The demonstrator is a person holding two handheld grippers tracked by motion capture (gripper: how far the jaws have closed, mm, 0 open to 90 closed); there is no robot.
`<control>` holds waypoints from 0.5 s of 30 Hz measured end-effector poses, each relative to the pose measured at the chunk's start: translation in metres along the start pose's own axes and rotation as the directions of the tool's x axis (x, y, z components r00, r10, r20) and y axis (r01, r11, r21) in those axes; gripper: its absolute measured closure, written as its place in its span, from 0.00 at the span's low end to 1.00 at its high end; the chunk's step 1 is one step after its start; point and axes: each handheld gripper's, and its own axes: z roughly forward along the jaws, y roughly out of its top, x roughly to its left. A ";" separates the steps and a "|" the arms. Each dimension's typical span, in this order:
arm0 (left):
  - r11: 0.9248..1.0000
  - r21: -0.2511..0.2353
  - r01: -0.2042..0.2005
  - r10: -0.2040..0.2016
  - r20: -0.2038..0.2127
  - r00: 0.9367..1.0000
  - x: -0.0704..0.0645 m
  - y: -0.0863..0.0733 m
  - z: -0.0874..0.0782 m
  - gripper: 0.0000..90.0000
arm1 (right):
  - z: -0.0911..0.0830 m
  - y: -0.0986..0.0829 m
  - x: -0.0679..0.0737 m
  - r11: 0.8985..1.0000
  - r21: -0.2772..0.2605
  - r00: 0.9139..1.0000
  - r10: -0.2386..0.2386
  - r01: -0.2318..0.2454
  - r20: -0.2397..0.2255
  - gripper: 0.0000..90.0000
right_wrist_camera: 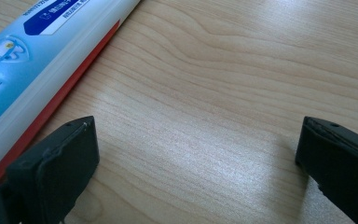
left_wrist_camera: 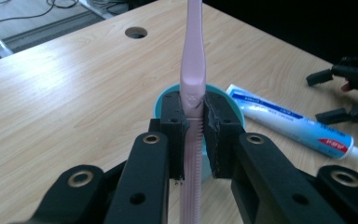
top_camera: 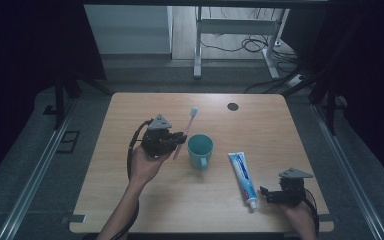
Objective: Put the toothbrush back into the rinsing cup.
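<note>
Left tongs: left gripper point(top_camera: 180, 138) is raised over the table point(top_camera: 130, 200) in the person's left hand point(top_camera: 145, 165), jaws pinched on the pink toothbrush point(top_camera: 186, 131).
Toothbrush: held at the lower part of its handle between the two black pads point(left_wrist_camera: 172, 126), in the left gripper view point(left_wrist_camera: 192, 70); from above, the bristle head points away from the person, beyond the jaws.
Cup: teal cup point(top_camera: 200, 150) stands just past the left jaw tips, directly behind the clamped handle, its rim point(left_wrist_camera: 161, 100) showing on both sides of the jaws.
Right tongs: right gripper point(top_camera: 266, 195) sits low at the near right edge, jaws spread wide with bare wood between them.
Toothpaste: blue and white tube point(top_camera: 243, 177) lies flat just beside the right gripper's left-hand jaw point(right_wrist_camera: 37, 56), cap end toward the person, not gripped.
</note>
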 end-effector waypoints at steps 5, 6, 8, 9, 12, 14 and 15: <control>1.000 -0.016 0.005 -0.005 0.002 1.000 -0.001 0.005 0.003 0.88 | 0.000 0.000 0.000 1.000 0.000 1.000 0.001 -0.001 0.000 0.00; 1.000 -0.020 0.006 -0.006 0.003 1.000 -0.002 0.007 0.004 0.88 | 0.000 0.000 0.000 1.000 0.000 1.000 0.001 -0.001 0.000 0.00; 1.000 -0.021 0.004 -0.004 0.003 1.000 -0.003 0.009 0.006 0.88 | 0.000 0.000 0.000 1.000 0.000 1.000 0.001 -0.001 0.000 0.00; 1.000 -0.022 0.002 -0.002 0.001 1.000 -0.004 0.010 0.007 0.88 | 0.000 0.000 0.000 1.000 0.000 1.000 0.001 -0.001 0.000 0.00; 1.000 -0.024 -0.003 0.003 0.001 1.000 -0.006 0.013 0.010 0.88 | 0.000 0.000 0.000 1.000 0.000 1.000 0.001 -0.001 0.000 0.00; 1.000 -0.027 -0.003 0.003 0.000 1.000 -0.006 0.014 0.011 0.88 | 0.000 0.000 0.000 1.000 0.000 1.000 0.001 -0.001 0.000 0.00; 0.999 -0.032 -0.001 0.001 0.001 1.000 -0.007 0.015 0.013 0.88 | 0.000 0.000 0.000 1.000 0.000 1.000 0.001 -0.001 0.000 0.00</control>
